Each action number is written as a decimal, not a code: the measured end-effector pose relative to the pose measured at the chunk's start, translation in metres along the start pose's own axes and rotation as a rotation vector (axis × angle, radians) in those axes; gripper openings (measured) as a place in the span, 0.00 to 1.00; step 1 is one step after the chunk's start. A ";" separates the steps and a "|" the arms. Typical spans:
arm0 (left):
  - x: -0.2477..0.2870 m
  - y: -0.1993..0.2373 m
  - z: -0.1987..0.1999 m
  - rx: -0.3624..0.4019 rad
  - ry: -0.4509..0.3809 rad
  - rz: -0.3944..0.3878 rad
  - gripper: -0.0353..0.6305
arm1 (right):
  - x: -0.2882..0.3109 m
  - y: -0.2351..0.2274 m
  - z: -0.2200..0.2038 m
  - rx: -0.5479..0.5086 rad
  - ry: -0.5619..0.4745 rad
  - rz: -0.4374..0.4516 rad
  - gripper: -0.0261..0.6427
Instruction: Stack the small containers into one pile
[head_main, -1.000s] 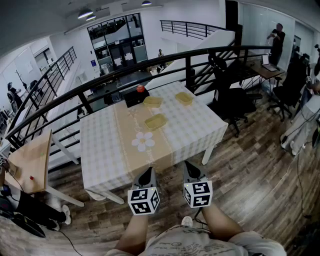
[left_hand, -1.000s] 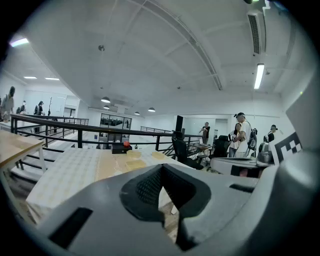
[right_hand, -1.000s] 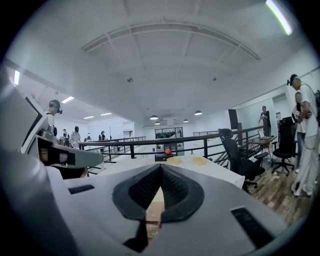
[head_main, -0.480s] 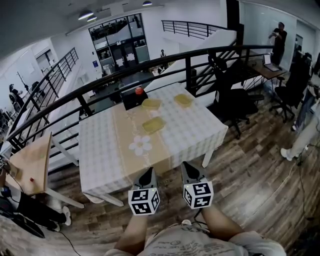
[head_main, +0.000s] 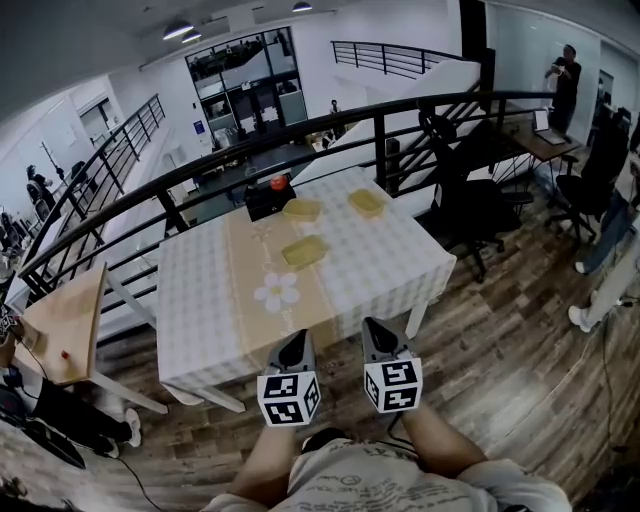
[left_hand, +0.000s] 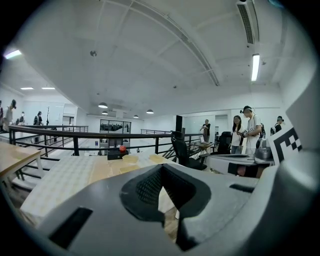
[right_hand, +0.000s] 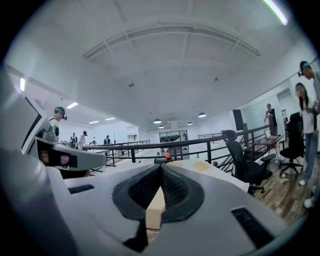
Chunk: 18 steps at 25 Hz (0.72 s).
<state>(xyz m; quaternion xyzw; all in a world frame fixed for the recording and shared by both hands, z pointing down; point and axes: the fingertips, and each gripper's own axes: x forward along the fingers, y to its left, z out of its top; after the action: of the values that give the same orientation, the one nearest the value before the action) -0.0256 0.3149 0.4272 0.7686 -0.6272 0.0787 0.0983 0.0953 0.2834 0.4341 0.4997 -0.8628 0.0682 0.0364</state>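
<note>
Three small yellow containers lie apart on the checked table (head_main: 200, 290): one at the far middle (head_main: 302, 210), one at the far right (head_main: 367, 202), one nearer the centre (head_main: 304, 252). My left gripper (head_main: 294, 341) and right gripper (head_main: 374, 326) hang side by side short of the table's near edge, both shut and holding nothing. In the left gripper view the shut left gripper (left_hand: 161, 168) points at the table, where the containers (left_hand: 130, 159) show small and far. From the right gripper view, the shut right gripper (right_hand: 161, 168) points at the table, with one container (right_hand: 201, 166) beyond it.
A black box with a red knob (head_main: 270, 194) sits at the table's far edge. A black railing (head_main: 380, 135) runs behind the table. An office chair (head_main: 470, 205) stands at the right, a wooden side table (head_main: 60, 325) at the left. People stand at the right (head_main: 610, 240).
Both grippers stay shut in almost the same place. The head view has shifted slightly, and the person at the right edge has moved.
</note>
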 end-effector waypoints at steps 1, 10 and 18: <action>0.002 -0.001 0.000 0.004 0.001 0.003 0.06 | 0.001 -0.002 0.001 -0.017 -0.002 -0.002 0.03; 0.023 -0.004 -0.002 0.011 -0.001 0.015 0.06 | 0.010 -0.019 -0.003 -0.017 0.000 0.018 0.03; 0.058 -0.007 -0.006 -0.001 0.017 -0.008 0.06 | 0.029 -0.045 -0.003 -0.024 0.007 0.000 0.03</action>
<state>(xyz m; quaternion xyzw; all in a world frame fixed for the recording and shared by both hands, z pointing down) -0.0072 0.2627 0.4469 0.7703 -0.6234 0.0844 0.1042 0.1198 0.2371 0.4445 0.4989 -0.8634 0.0595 0.0454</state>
